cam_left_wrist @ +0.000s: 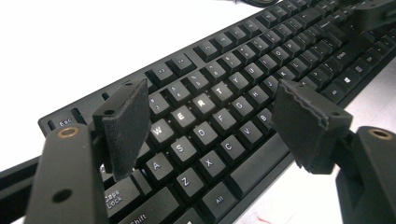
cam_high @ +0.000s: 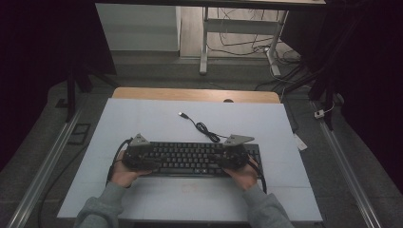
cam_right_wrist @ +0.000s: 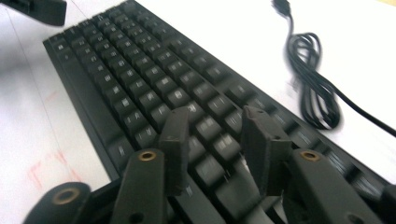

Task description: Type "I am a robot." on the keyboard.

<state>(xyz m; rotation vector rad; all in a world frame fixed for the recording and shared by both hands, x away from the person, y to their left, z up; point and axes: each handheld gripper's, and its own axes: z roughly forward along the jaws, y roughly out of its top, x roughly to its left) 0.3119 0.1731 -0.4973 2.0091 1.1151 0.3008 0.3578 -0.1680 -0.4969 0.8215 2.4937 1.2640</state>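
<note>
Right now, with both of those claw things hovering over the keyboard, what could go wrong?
The left gripper hangs open above the keyboard; lowering carelessly could press several keys. The right gripper, jaws apart near the keyboard's end, might catch the coiled cable lying beside it and drag the keyboard.

blurred: keyboard (cam_right_wrist: 154,88) key legends, right gripper view | cut off: cable (cam_right_wrist: 322,88) at right edge
</note>
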